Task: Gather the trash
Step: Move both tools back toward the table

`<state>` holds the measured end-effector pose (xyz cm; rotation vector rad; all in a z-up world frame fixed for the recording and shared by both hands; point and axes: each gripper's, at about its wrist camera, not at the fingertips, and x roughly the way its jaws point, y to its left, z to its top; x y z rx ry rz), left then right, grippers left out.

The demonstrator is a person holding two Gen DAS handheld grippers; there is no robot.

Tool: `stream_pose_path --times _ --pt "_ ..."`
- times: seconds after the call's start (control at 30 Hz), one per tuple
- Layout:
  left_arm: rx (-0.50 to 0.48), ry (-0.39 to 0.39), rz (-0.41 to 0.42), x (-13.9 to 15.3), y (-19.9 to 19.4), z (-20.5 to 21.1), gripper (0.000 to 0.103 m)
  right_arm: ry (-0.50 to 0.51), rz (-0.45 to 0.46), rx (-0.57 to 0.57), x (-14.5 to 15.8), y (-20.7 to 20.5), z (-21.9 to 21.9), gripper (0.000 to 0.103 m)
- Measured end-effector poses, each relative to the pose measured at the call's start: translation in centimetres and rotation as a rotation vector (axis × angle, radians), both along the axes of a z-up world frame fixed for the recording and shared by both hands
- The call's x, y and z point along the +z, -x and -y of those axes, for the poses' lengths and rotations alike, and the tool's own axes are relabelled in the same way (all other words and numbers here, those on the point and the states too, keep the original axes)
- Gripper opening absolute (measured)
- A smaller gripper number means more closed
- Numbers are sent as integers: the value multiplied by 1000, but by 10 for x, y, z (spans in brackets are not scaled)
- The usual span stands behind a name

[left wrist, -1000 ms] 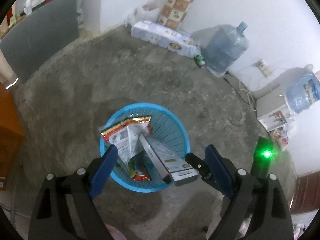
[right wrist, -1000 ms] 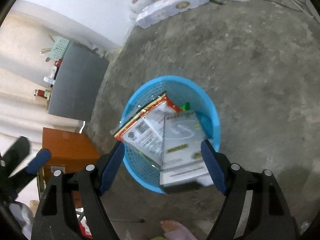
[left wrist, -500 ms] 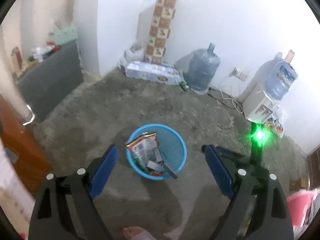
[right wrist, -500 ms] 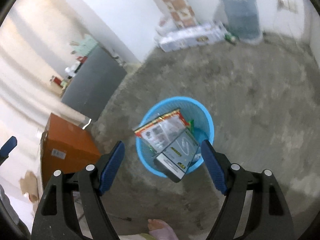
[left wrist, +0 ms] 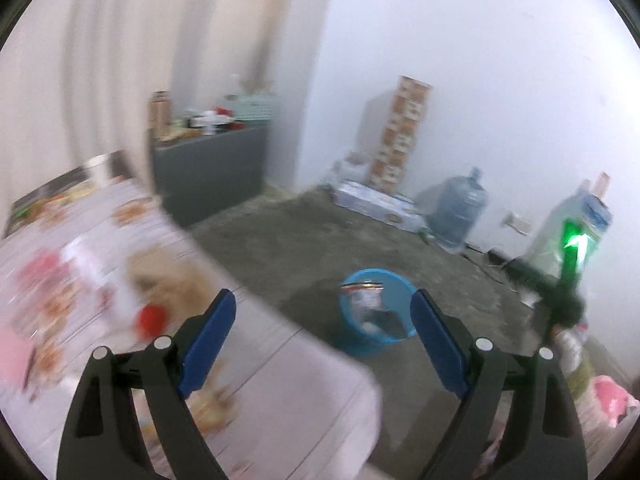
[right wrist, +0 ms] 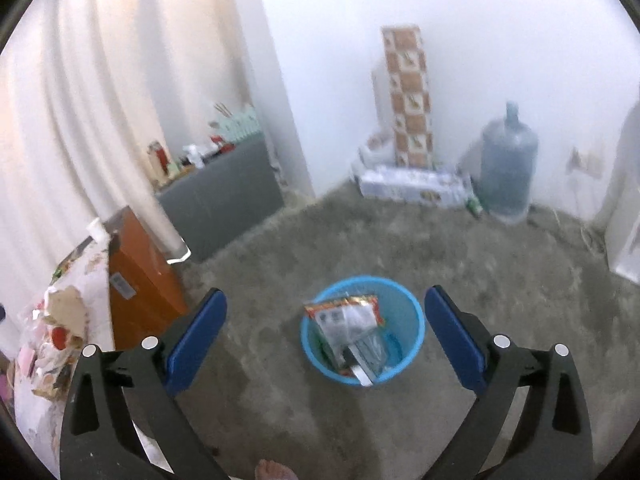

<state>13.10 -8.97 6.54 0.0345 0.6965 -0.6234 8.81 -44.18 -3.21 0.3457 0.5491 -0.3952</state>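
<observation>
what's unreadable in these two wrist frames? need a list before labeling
- Items on the table, left wrist view: motion blur; only a red blob stands out.
- Bin contents: a snack packet and grey box show in the right wrist view; anything under them is hidden.
- Table clutter, right wrist view: cut by the left edge, too small.
- Print on the packet: too small, both views.

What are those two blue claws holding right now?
Nothing. The left gripper and right gripper are both open and empty; the wrappers lie in the blue basket.
</observation>
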Motion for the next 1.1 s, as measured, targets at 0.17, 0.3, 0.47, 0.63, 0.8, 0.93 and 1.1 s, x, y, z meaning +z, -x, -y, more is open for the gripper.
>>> stream_pose_path --times 0.17,0.3,0.47,0.63,0.8,0.93,1.1 --pt "170 1 -15 -20 32 -77 87 77 14 97 8 -7 -44 95" --pt "306 -4 3 -36 56 -129 87 143 37 283 16 -17 -103 95" --pt "394 -12 16 -49 63 -170 87 12 66 489 24 -31 -160 95" --pt "407 8 49 -51 52 -187 87 -149 -9 652 21 -61 -204 95" --pt "402 97 20 -51 34 -193 87 -149 -50 690 27 -85 -229 95" --pt "388 121 -14 -56 14 -188 87 -127 -93 726 28 -116 -236 95" --pt "370 135 -57 -67 1 -186 87 -182 -163 747 10 -163 -248 95"
